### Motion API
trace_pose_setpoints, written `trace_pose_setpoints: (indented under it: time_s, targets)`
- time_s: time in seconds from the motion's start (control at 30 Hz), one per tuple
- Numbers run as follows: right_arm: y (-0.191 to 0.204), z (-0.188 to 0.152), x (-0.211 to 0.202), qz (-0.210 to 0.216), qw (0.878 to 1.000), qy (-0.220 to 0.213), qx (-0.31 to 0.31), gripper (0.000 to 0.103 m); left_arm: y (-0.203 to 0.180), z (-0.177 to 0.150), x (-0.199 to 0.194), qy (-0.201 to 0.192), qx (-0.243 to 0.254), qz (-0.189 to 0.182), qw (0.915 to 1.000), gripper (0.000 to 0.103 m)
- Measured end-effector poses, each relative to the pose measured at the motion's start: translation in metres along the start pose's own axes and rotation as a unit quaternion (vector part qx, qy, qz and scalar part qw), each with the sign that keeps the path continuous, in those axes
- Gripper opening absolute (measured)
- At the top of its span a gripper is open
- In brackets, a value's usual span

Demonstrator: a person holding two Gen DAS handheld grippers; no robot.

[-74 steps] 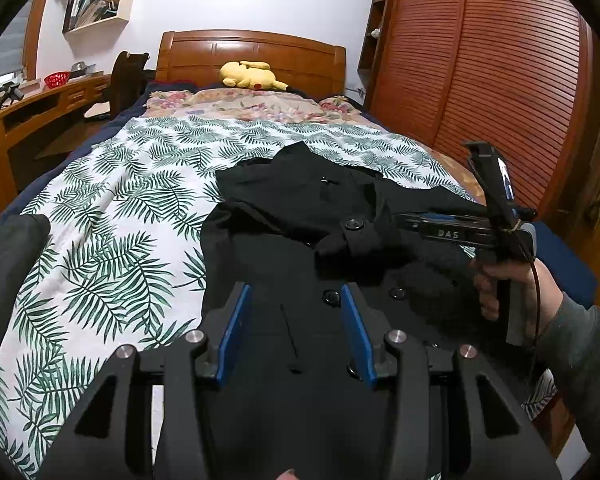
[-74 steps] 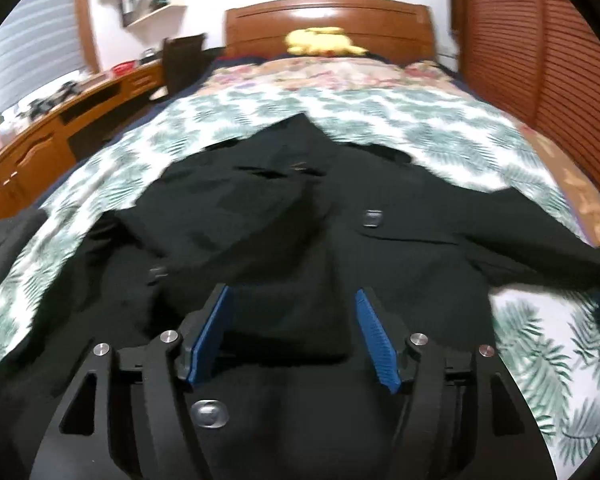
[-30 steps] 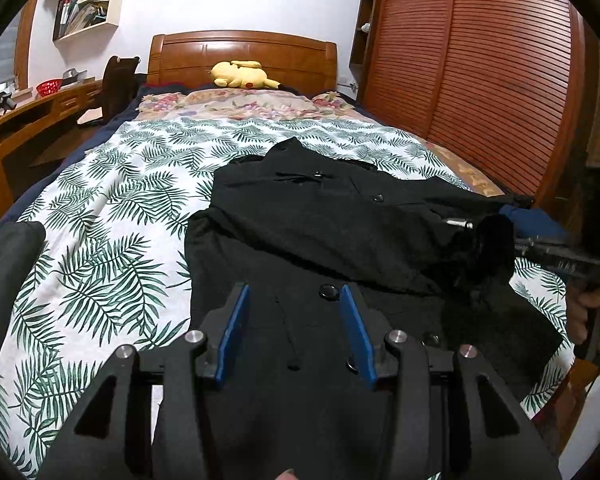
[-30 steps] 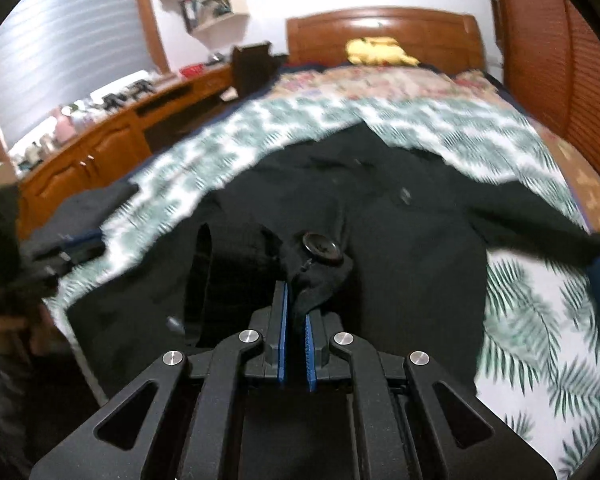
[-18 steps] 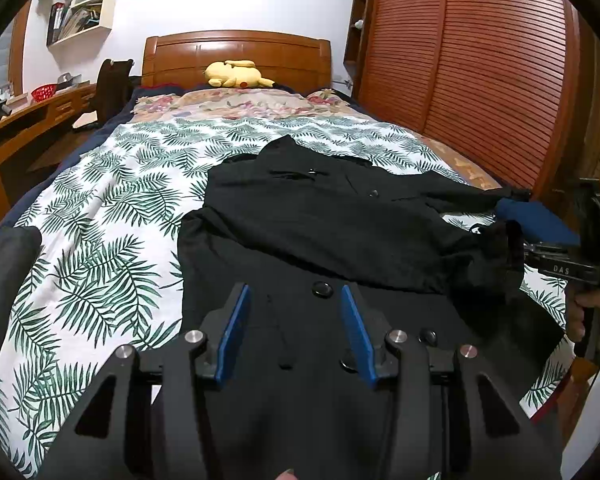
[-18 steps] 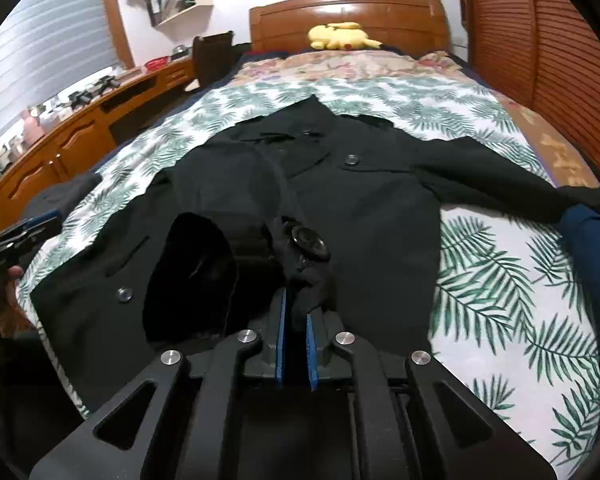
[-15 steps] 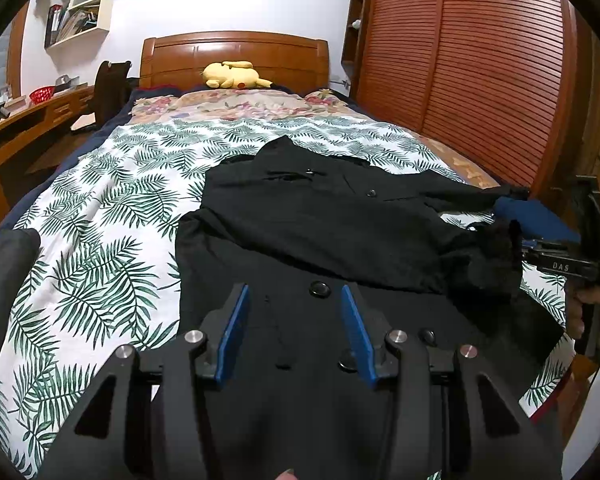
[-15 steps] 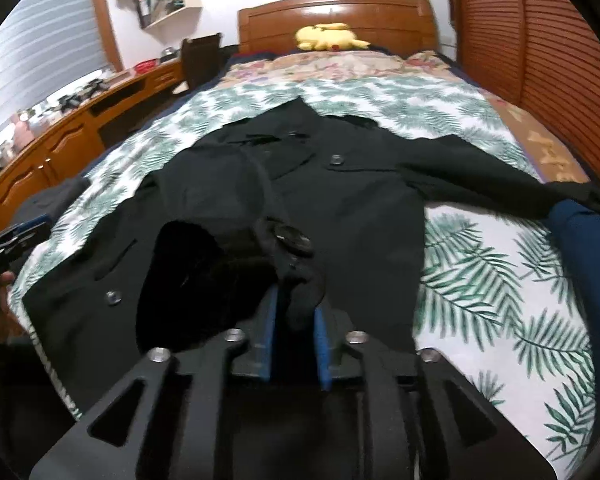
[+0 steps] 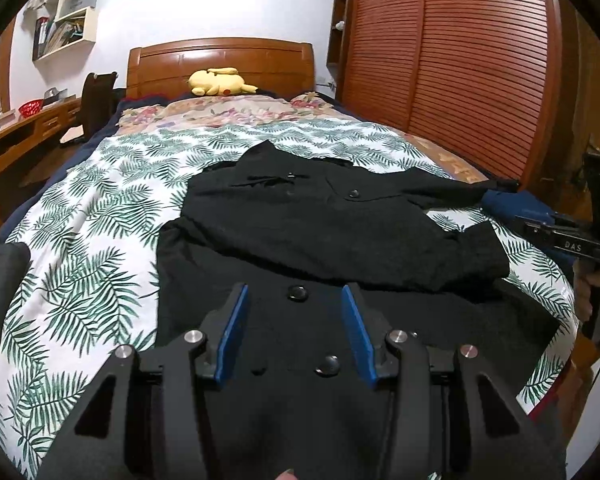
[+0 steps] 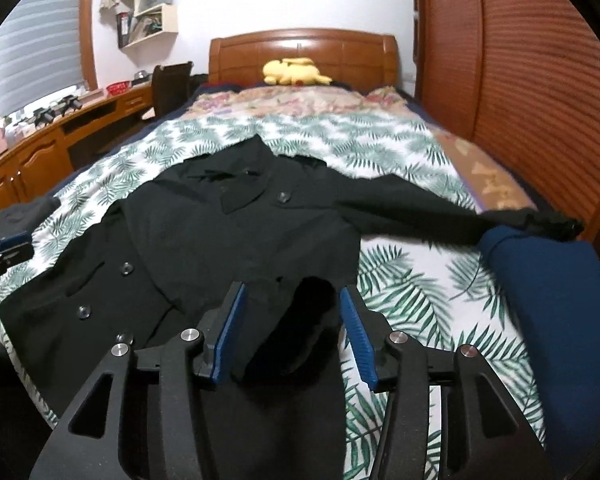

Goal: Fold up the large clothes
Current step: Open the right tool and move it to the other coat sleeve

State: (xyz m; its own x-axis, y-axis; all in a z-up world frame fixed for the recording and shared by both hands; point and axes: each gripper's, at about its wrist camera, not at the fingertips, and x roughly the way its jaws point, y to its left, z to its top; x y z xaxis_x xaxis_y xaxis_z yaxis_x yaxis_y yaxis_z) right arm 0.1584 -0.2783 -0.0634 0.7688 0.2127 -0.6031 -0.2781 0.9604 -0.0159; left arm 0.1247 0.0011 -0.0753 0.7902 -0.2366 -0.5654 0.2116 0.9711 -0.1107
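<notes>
place: bedroom | signs: bed point(image 9: 100, 208), headboard point(image 9: 220, 60), probably wardrobe point(image 9: 460, 60)

black tongs point(image 9: 294, 338), blue pads, silver screws

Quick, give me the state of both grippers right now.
Left gripper: open, holding nothing, above the black coat.
Right gripper: open; its fingers have just been opening, and the coat sleeve cuff lies loose between them.

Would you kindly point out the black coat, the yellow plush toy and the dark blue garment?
black coat point(image 9: 340, 224): left wrist view, on its chest.
yellow plush toy point(image 10: 292, 70): right wrist view, on its body.
dark blue garment point(image 10: 548, 280): right wrist view, on its top.
</notes>
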Motion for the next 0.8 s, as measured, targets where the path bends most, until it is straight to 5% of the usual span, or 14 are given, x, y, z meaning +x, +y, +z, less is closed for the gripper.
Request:
trace_pose_setpoints:
  time_s: [0.37, 0.6, 0.8]
  targets:
    - [0.012, -0.015, 0.045, 0.015, 0.998, 0.041, -0.039, 0.05, -0.039, -0.002, 0.015, 0.004, 0.038, -0.005, 0.9992, 0.047]
    - [-0.005, -0.049, 0.086, -0.005, 0.989, 0.142, -0.037, 0.05, -0.05, -0.003, 0.021, 0.008, 0.044, -0.013, 0.9989, 0.047]
    - [-0.015, -0.056, 0.067, 0.01, 0.991, 0.132, -0.032, 0.05, -0.055, -0.003, 0.029, 0.011, 0.043, -0.017, 0.9989, 0.047]
